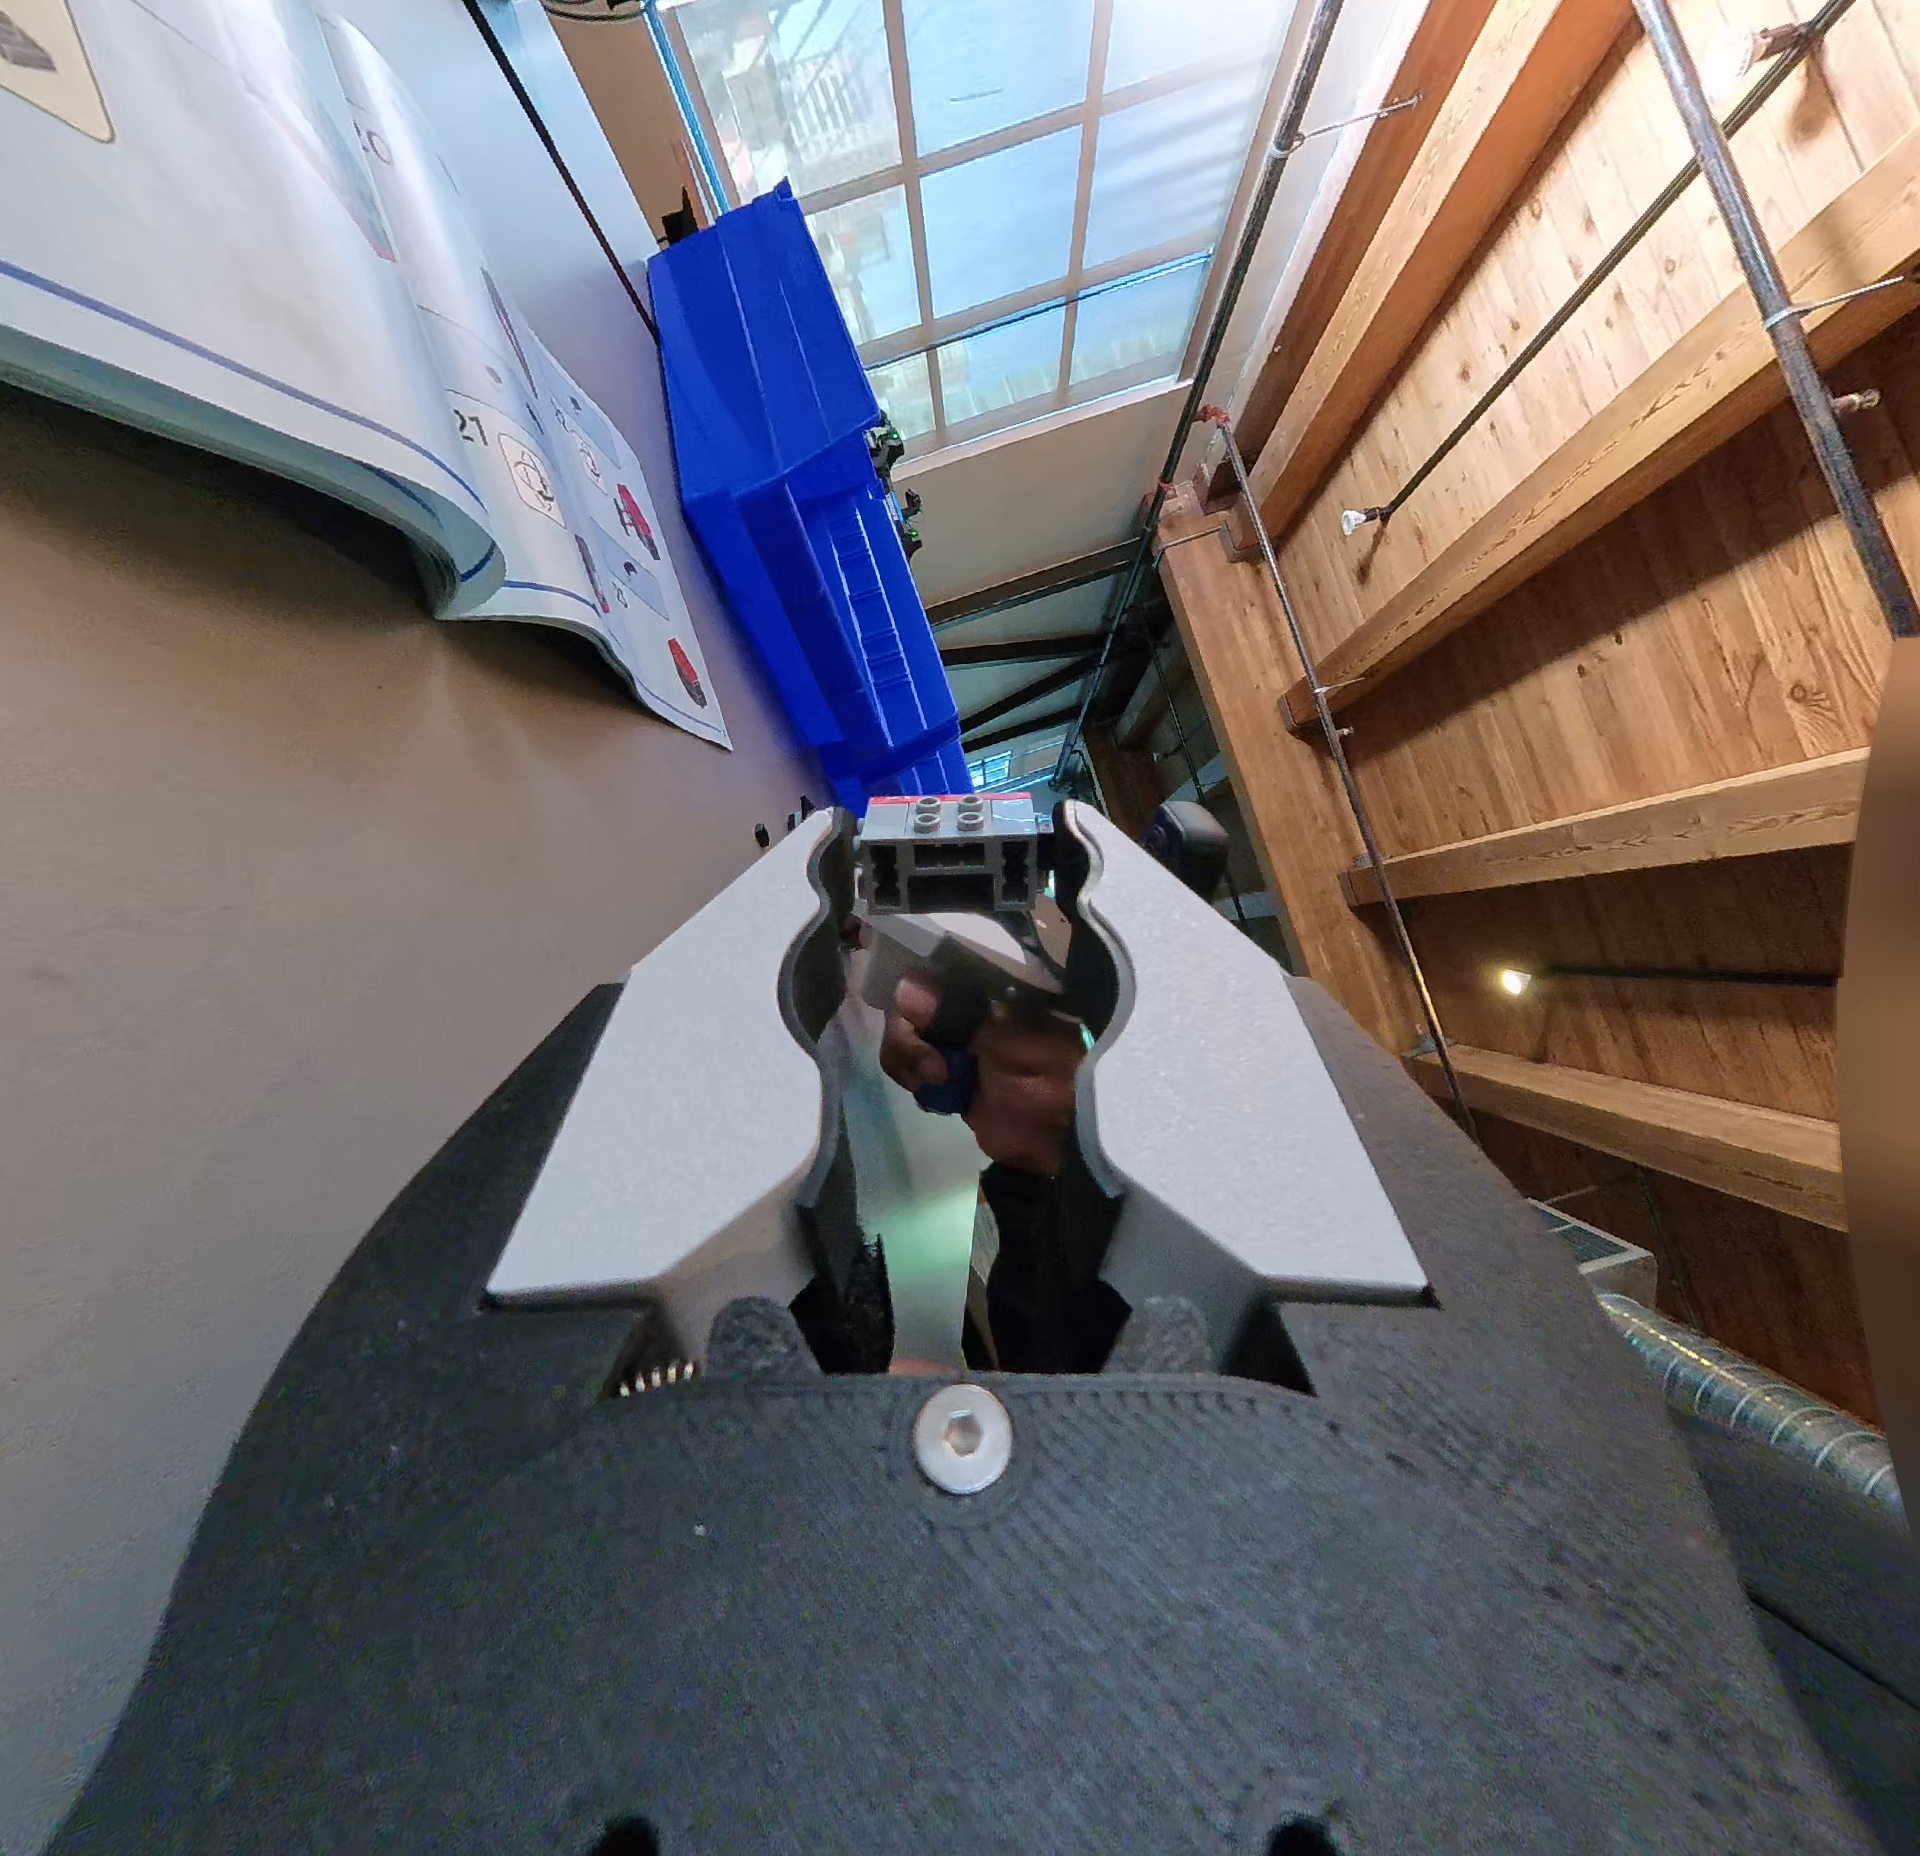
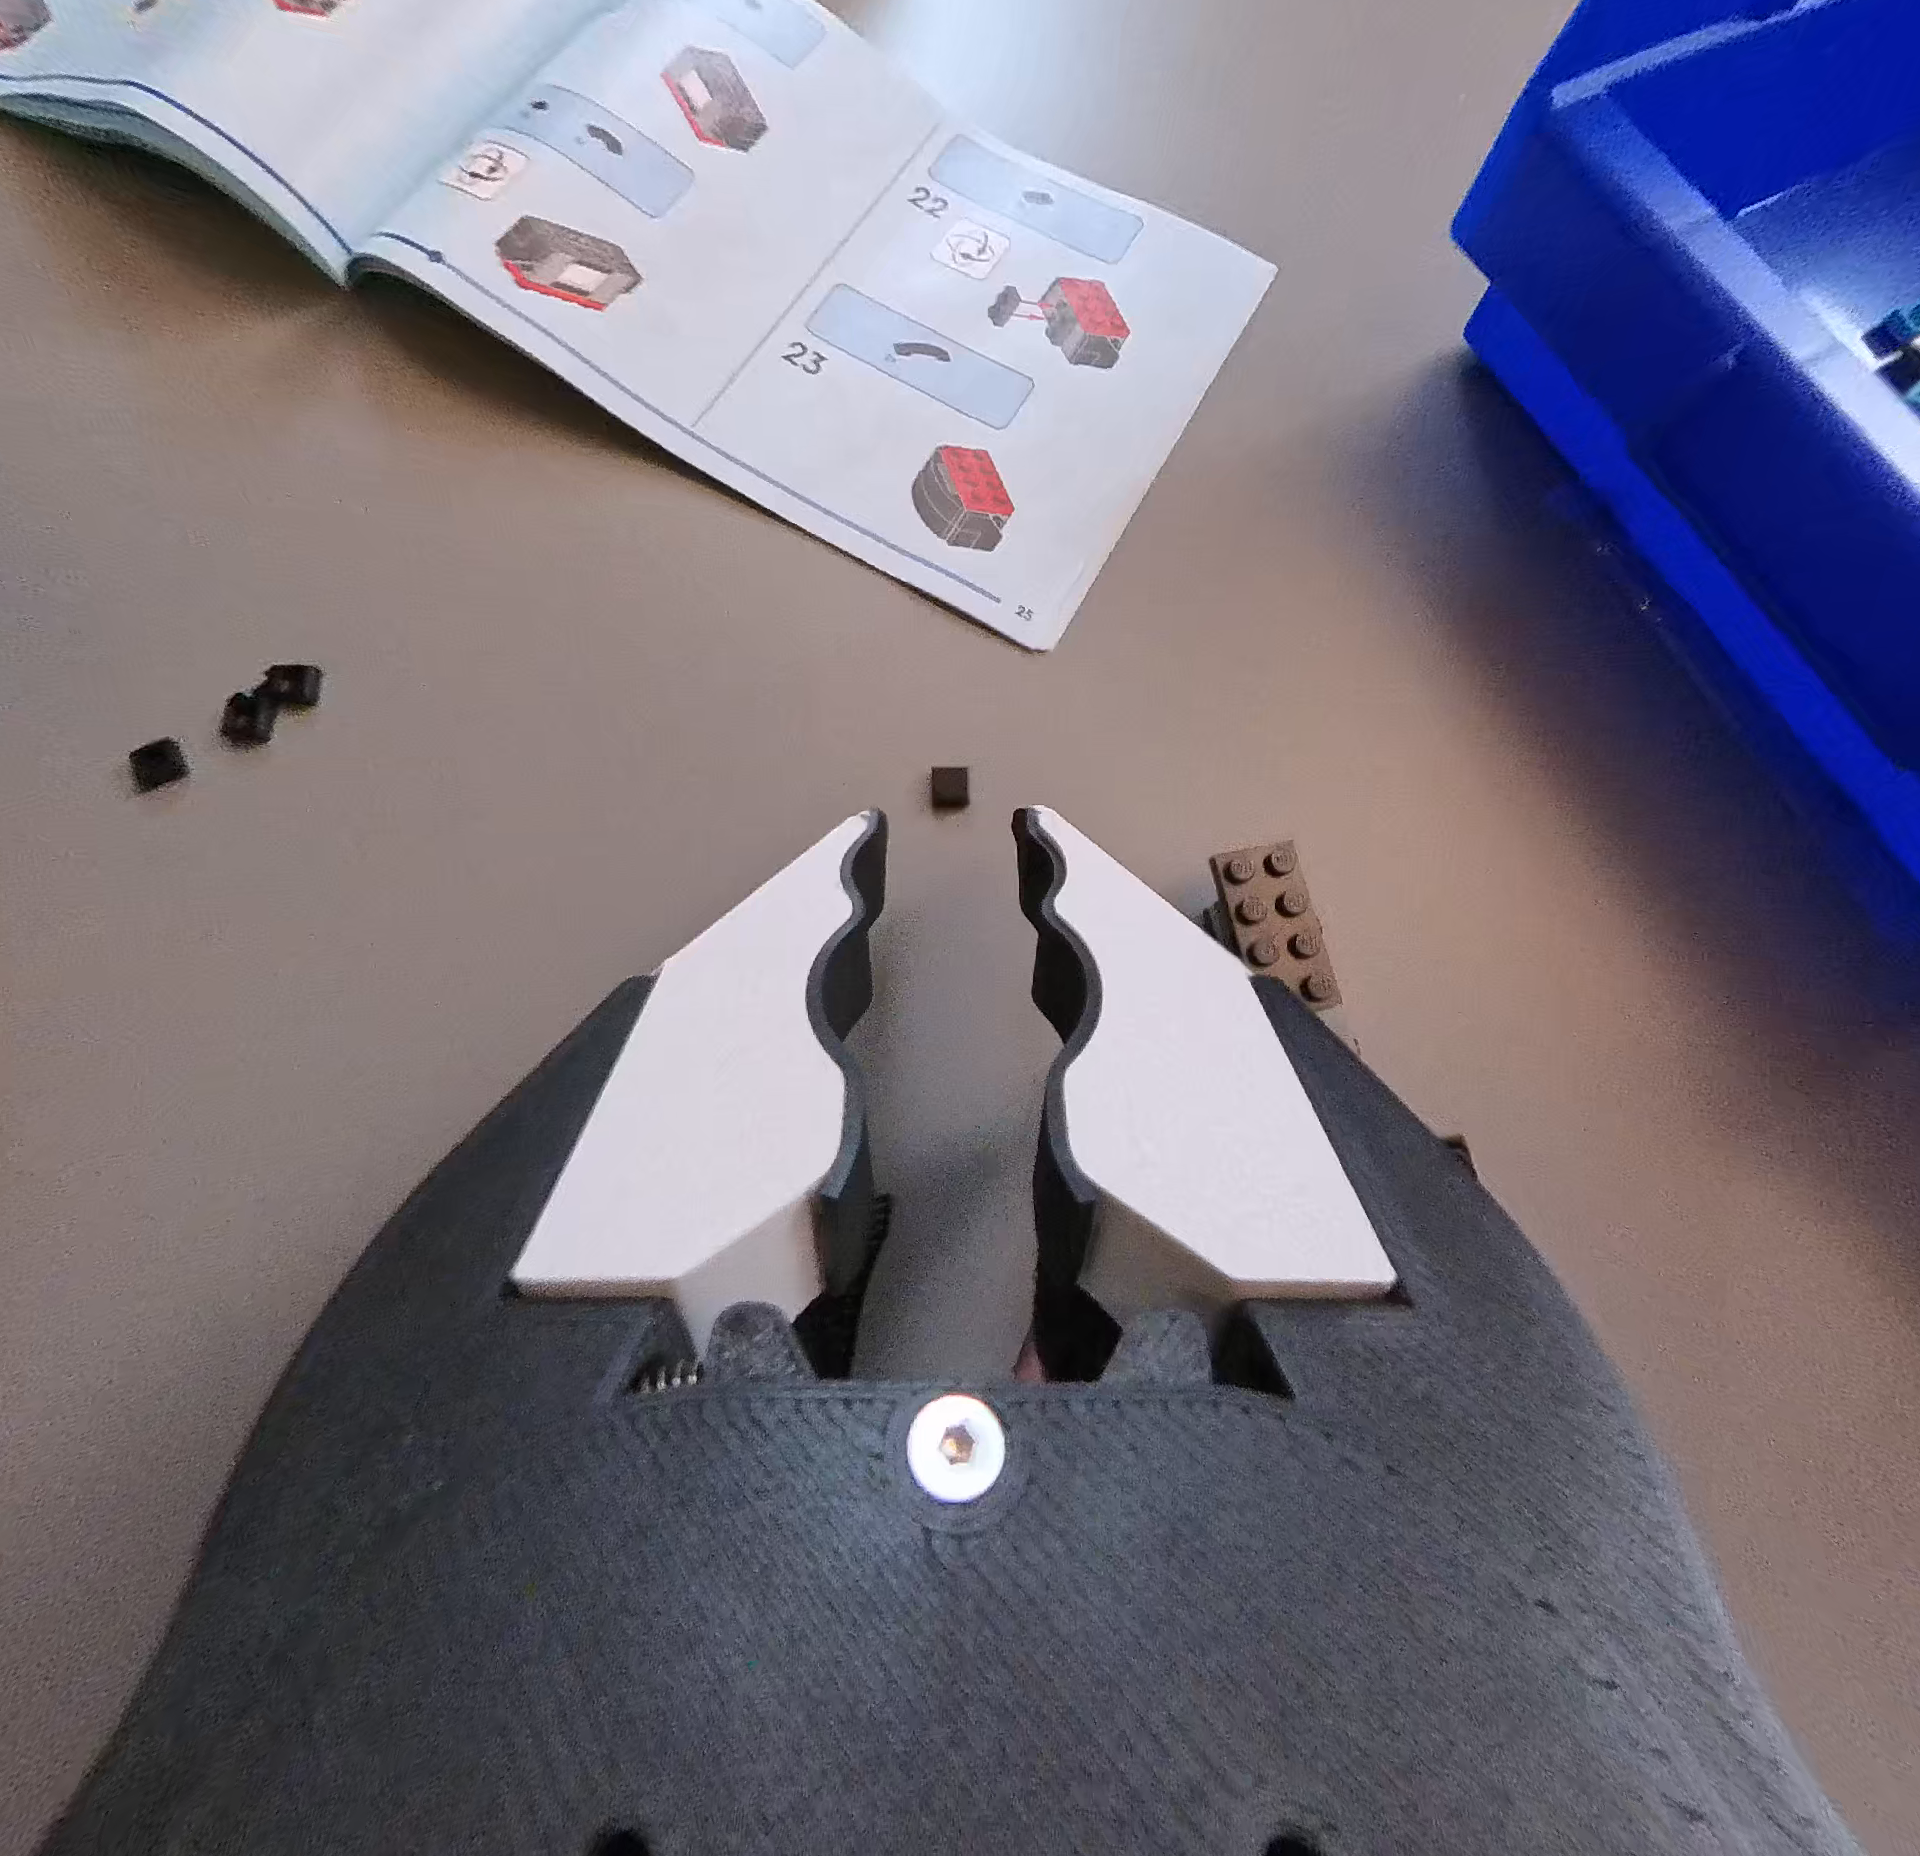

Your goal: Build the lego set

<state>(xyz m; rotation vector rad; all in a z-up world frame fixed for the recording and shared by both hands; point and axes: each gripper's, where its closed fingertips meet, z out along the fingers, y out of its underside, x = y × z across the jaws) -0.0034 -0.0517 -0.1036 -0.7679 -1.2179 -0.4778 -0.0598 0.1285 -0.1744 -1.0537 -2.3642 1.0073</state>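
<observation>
My left gripper (image 1: 951, 856) is shut on a small grey lego assembly (image 1: 948, 852) with a red layer on its far side, held in the air with the view rolled sideways. Behind it the other gripper and a hand (image 1: 977, 1037) show. My right gripper (image 2: 948, 819) is open and empty, pointing down at the table. A tiny dark square piece (image 2: 950, 788) lies just beyond its fingertips. A brown 2x4 plate (image 2: 1280, 918) lies right of the right finger. Three small black pieces (image 2: 223, 726) lie to the left.
An open instruction booklet (image 2: 727, 279) lies on the brown table (image 2: 520, 663) beyond the pieces; it also shows in the left wrist view (image 1: 312, 300). A blue plastic bin (image 2: 1714, 352) stands at the right, also seen in the left wrist view (image 1: 800, 476). Wooden beams and a window are behind. One gripper's finger ends stand about 20 cm off the other's. The brown 2x4 plate (image 2: 1280, 918) lies some 5 cm from my right tips, 25 cm from my left tips.
</observation>
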